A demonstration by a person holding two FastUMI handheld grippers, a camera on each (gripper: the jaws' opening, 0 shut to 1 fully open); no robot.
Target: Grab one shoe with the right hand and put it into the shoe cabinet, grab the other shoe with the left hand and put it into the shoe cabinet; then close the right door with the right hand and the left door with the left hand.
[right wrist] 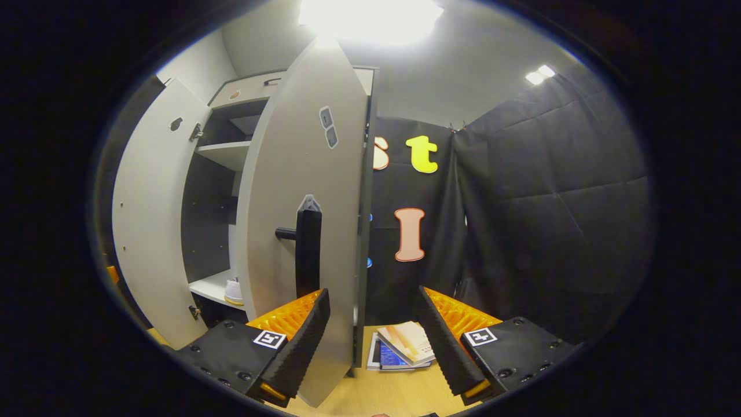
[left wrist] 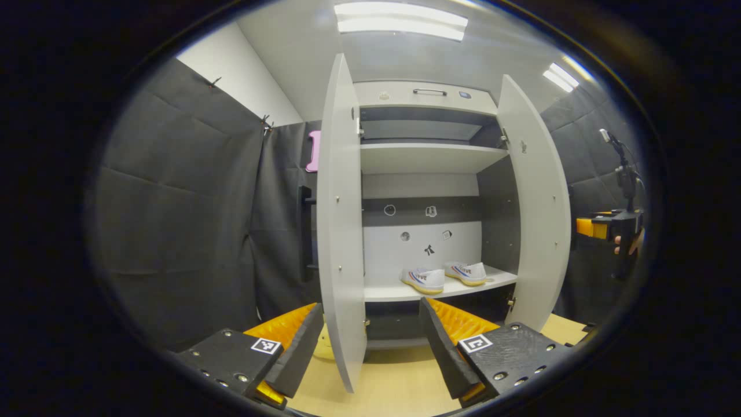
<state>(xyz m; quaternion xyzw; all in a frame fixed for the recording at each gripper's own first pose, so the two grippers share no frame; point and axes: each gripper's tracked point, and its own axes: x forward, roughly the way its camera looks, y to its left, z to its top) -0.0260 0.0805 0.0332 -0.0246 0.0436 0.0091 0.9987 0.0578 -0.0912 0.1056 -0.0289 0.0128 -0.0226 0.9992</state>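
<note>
Two white shoes [left wrist: 424, 280] [left wrist: 466, 273] sit side by side on the lower shelf [left wrist: 393, 292] of the grey shoe cabinet [left wrist: 425, 157]. Both doors stand open. My left gripper [left wrist: 370, 347] is open, and the left door [left wrist: 341, 231] stands edge-on between its fingers. The right door [left wrist: 535, 214] hangs open beyond it, with my right gripper [left wrist: 608, 226] in a hand at the far right. In the right gripper view my right gripper [right wrist: 370, 341] is open around the free edge of the right door [right wrist: 301, 174], just below its black handle [right wrist: 308, 252]. One shoe [right wrist: 233, 291] peeks out inside.
The cabinet stands on a light wooden surface [left wrist: 393, 388]. Some booklets [right wrist: 402, 346] lie on that surface to the right of the right door. An upper shelf [left wrist: 428, 156] is bare. Black cloth walls close in on both sides.
</note>
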